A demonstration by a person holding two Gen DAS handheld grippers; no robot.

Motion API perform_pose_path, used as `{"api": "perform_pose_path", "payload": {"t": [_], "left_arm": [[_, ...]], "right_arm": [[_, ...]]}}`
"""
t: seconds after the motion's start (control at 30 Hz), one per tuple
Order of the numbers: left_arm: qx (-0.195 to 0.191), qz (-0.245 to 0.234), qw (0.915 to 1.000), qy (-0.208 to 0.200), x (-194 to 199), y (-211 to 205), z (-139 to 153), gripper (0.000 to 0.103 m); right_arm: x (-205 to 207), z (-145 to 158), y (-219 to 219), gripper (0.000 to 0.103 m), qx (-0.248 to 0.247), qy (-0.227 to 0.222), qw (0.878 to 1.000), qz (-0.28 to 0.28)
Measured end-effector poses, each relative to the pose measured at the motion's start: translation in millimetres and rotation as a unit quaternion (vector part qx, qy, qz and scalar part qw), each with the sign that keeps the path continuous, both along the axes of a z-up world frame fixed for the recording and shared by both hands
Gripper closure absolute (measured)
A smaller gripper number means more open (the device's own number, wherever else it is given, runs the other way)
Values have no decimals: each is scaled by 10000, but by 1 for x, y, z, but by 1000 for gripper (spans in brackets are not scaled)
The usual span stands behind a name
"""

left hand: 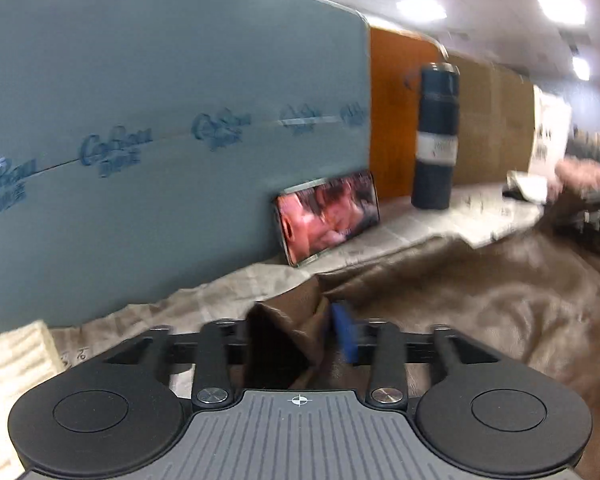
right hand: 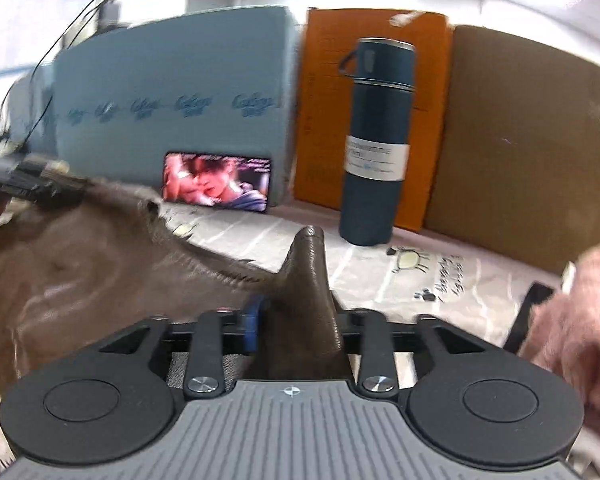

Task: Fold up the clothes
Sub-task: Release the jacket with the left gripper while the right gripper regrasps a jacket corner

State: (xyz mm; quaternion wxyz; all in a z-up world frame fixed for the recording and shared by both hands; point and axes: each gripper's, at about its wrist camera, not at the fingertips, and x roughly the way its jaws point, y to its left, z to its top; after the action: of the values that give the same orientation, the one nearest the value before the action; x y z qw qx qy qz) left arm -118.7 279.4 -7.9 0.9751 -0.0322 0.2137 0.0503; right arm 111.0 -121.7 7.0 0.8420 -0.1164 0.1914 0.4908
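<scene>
A brown garment (left hand: 480, 304) lies spread over the cloth-covered table and hangs between both grippers. My left gripper (left hand: 300, 336) is shut on a folded corner of it, pinched beside the blue finger pad (left hand: 344, 336). In the right wrist view the same brown garment (right hand: 80, 272) stretches to the left, and my right gripper (right hand: 296, 320) is shut on a raised peak of it. The other gripper shows blurred at the right edge of the left wrist view (left hand: 592, 216) and at the left edge of the right wrist view (right hand: 32, 184).
A dark blue flask (right hand: 374, 144) stands at the back of the table. A phone (right hand: 218, 182) playing video leans on a blue foam board (left hand: 160, 120). Orange (right hand: 360, 92) and brown cardboard (right hand: 532, 148) stand behind. Pink fabric (right hand: 580, 320) lies at right.
</scene>
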Motion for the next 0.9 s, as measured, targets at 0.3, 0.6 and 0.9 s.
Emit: {"api": "perform_pose_path", "payload": {"t": [0.3,0.6,0.9], "left_arm": [[47,465,9989,84,-14,-3,10,8],[1003,1102,9865,680,-1,-23,4,8],[287,1120,9932,-152,-71,-57,41,4]], "right_arm": [[14,3,-32,32,632,430,9914,-1063],[19,-6,-18,31,45,360,9823,-1838],[-40,34,-72,5,1037,959,9535,-2664]]}}
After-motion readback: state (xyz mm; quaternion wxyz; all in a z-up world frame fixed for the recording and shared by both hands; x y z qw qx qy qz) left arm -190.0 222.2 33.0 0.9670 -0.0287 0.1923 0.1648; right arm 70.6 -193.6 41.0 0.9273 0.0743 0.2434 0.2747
